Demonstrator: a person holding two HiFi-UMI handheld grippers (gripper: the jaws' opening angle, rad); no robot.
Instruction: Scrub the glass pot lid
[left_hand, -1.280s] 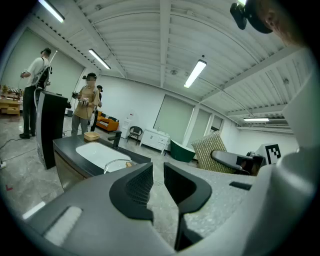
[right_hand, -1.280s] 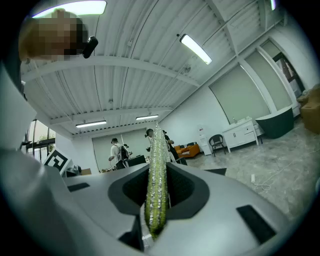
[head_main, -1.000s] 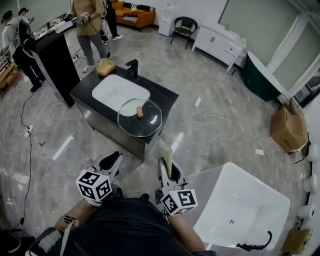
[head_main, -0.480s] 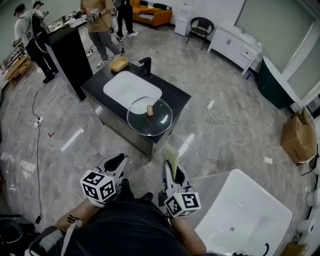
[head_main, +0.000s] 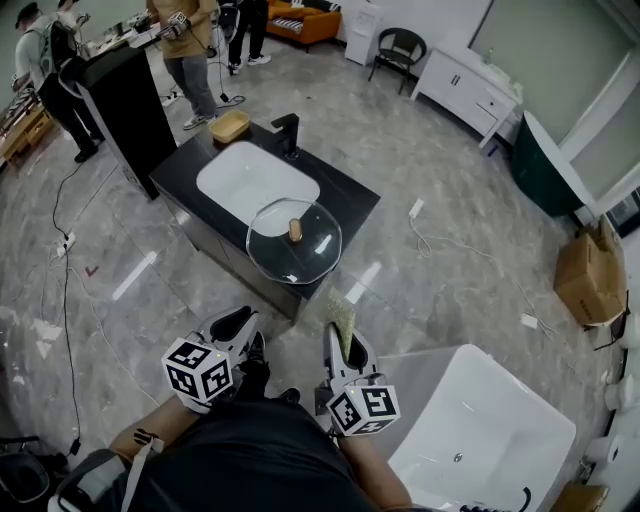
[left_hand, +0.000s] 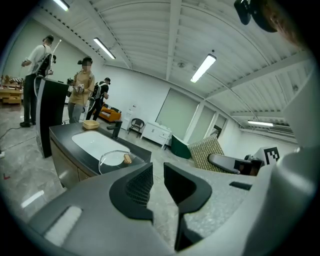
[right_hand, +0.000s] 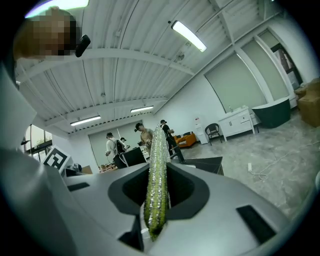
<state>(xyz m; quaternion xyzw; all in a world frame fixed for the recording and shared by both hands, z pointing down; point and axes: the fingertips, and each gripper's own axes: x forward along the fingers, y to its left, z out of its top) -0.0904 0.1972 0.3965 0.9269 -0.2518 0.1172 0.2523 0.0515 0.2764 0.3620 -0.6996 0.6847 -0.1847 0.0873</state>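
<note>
The glass pot lid (head_main: 294, 243), with a wooden knob (head_main: 295, 230), lies on the near corner of a black vanity counter (head_main: 345, 200), beside its white basin (head_main: 256, 175). The lid (left_hand: 111, 158) also shows in the left gripper view, ahead and to the left of the jaws. My left gripper (head_main: 232, 325) is held low, well short of the counter, jaws close together with nothing between them (left_hand: 158, 172). My right gripper (head_main: 343, 338) is shut on a thin yellow-green scrub sponge (head_main: 342, 314) that stands edge-on between the jaws (right_hand: 156, 180). Both grippers are apart from the lid.
A black faucet (head_main: 288, 132) and a yellow tray (head_main: 230, 126) sit at the counter's far side. A white bathtub (head_main: 480, 430) lies at my right. Several people stand at the back left beside a black cabinet (head_main: 120, 100). A cable (head_main: 450, 245) trails on the floor.
The view has shifted a little, with the vanity and lid now slightly nearer. Both grippers stay low in front of me; the sponge remains clamped in the right one.
</note>
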